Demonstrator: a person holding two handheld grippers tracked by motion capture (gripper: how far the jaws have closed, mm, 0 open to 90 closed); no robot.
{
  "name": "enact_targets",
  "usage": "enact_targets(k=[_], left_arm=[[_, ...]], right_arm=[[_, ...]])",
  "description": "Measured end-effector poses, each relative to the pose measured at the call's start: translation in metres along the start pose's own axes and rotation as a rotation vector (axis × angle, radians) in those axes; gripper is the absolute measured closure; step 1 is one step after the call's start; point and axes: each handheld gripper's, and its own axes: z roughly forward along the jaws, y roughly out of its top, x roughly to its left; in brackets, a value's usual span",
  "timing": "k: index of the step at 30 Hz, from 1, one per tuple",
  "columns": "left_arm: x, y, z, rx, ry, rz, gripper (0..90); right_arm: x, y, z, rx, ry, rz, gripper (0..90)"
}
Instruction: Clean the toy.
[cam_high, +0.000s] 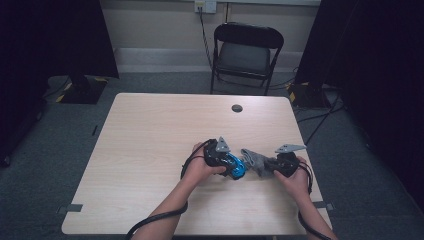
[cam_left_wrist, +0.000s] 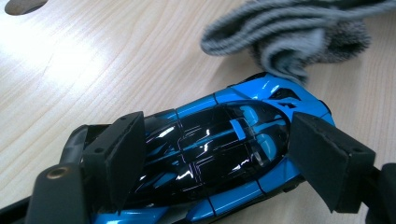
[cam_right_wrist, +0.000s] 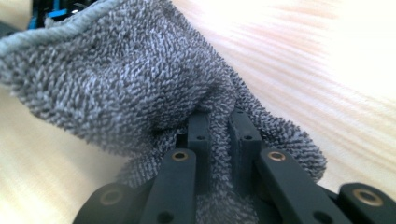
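A blue and black toy car (cam_left_wrist: 224, 149) lies on the wooden table (cam_high: 160, 130), clamped from both sides by the pads (cam_left_wrist: 121, 154) of my left gripper (cam_left_wrist: 219, 158). In the high view the car (cam_high: 236, 167) sits at the tip of the left gripper (cam_high: 231, 164). A grey terry cloth (cam_right_wrist: 140, 88) is pinched in a fold between the jaws of my right gripper (cam_right_wrist: 218, 135). The cloth (cam_high: 255, 161) reaches from the right gripper (cam_high: 272, 166) over to the car's nose, and its folded edge (cam_left_wrist: 289, 32) rests against the front of the car.
A round cable hole (cam_high: 237, 108) sits in the table near its far edge. A black folding chair (cam_high: 246, 52) stands behind the table. Dark curtains and stand bases flank the floor at both sides. Cables trail from both grippers over the near table edge.
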Motion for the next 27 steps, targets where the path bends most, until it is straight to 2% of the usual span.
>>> enact_targets(k=[8,20,27], left_arm=[[0.001,0.000,0.000,-0.007,-0.004,-0.004,19.9],[0.002,-0.001,-0.001,-0.013,-0.012,-0.015,21.6],[0.003,-0.002,-0.001,-0.018,-0.012,-0.012,21.6]], right_arm=[[-0.003,0.007,0.001,-0.011,-0.057,0.014,81.4],[0.001,0.015,-0.025,-0.090,-0.028,0.028,81.3],[0.009,0.017,-0.044,-0.128,-0.002,-0.014,81.3]])
